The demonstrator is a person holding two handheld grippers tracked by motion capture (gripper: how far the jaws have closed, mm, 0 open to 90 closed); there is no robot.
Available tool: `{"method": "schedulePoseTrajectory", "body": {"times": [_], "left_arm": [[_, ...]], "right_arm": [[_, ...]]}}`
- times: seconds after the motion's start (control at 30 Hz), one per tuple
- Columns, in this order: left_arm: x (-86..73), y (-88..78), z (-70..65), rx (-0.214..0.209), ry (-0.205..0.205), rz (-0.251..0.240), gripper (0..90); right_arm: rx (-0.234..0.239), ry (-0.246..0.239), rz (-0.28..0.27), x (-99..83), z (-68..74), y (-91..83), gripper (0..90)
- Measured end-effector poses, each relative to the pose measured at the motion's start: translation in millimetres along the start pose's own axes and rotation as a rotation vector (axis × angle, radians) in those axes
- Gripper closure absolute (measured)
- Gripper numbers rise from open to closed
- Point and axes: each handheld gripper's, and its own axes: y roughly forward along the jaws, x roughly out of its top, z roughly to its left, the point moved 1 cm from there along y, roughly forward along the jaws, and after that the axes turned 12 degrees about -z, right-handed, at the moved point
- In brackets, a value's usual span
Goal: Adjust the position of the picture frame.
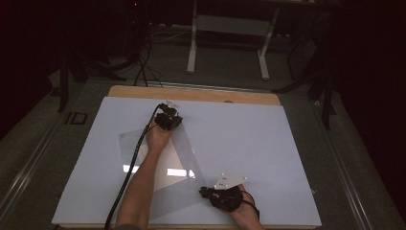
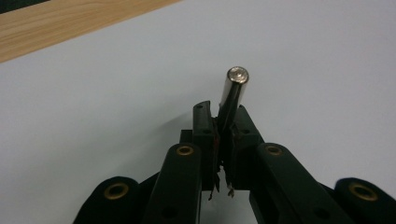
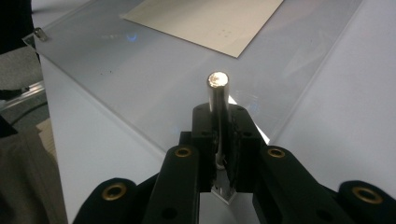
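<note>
My left gripper (image 2: 219, 112) is shut on a short shiny metal pin (image 2: 235, 88), which sticks up past the fingertips over the bare white table cover (image 2: 303, 56). In the high view the left gripper (image 1: 167, 115) sits at the far corner of a clear plastic sheet (image 1: 179, 153). My right gripper (image 3: 219, 114) is shut on a second metal pin (image 3: 217, 91) above the near edge of the clear sheet (image 3: 140, 70), with a pale paper (image 3: 205, 18) lying under that sheet. In the high view the right gripper (image 1: 203, 191) is at the sheet's near right corner.
The white cover (image 1: 249, 139) spans a wooden table whose far edge (image 1: 191, 93) shows as a strip. A small metal clip (image 3: 39, 33) sits at a sheet corner. A black cable (image 1: 129, 172) trails along the left forearm. A white frame (image 1: 230, 28) stands on the floor beyond.
</note>
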Motion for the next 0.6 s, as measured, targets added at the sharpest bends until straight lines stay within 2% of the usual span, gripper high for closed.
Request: {"method": "schedulePoseTrajectory", "body": {"times": [0.03,0.07,0.13,0.23,0.27,0.37,0.4,0.43,0.47,0.5,0.53,0.6], "left_arm": [[2.8,-2.0,1.2,-0.016,0.004,0.017,84.7],[2.8,-2.0,1.2,-0.016,0.004,0.017,84.8],[6.5,-5.8,1.8,-0.032,0.010,0.018,84.8],[12.6,-13.7,4.2,-0.051,-0.004,0.008,84.9],[15.5,-18.1,7.4,-0.045,-0.017,0.001,84.9],[18.4,-23.8,13.3,-0.033,-0.034,0.000,84.8],[19.7,-27.9,17.5,-0.024,-0.041,0.006,84.8],[19.7,-27.9,17.5,-0.024,-0.041,0.006,84.8],[20.1,-33.7,23.5,-0.025,-0.053,0.009,84.9],[20.1,-33.7,23.5,-0.025,-0.053,0.009,84.9],[20.0,-40.0,28.8,-0.032,-0.055,0.012,84.8],[20.5,-46.2,32.9,-0.029,-0.054,0.013,84.8]], "right_arm": [[0.013,0.018,-0.003,0.4,-0.4,-0.6,82.5],[0.013,0.018,-0.003,0.4,-0.4,-0.6,82.5],[0.029,0.051,-0.020,2.5,1.0,-2.7,81.5],[0.042,0.068,-0.039,6.7,3.9,-5.1,80.5],[0.052,0.093,-0.077,14.5,3.9,-10.1,79.5],[0.039,0.111,-0.098,20.1,1.1,-14.7,79.0],[0.025,0.124,-0.130,26.7,-6.4,-22.1,78.9],[0.025,0.124,-0.130,26.7,-6.4,-22.1,78.9],[0.006,0.155,-0.167,32.8,-14.6,-30.7,78.2],[0.006,0.155,-0.167,32.8,-14.6,-30.7,78.2],[-0.012,0.173,-0.208,38.5,-22.5,-39.3,78.0],[-0.045,0.174,-0.227,44.1,-31.0,-46.4,77.9]]}}
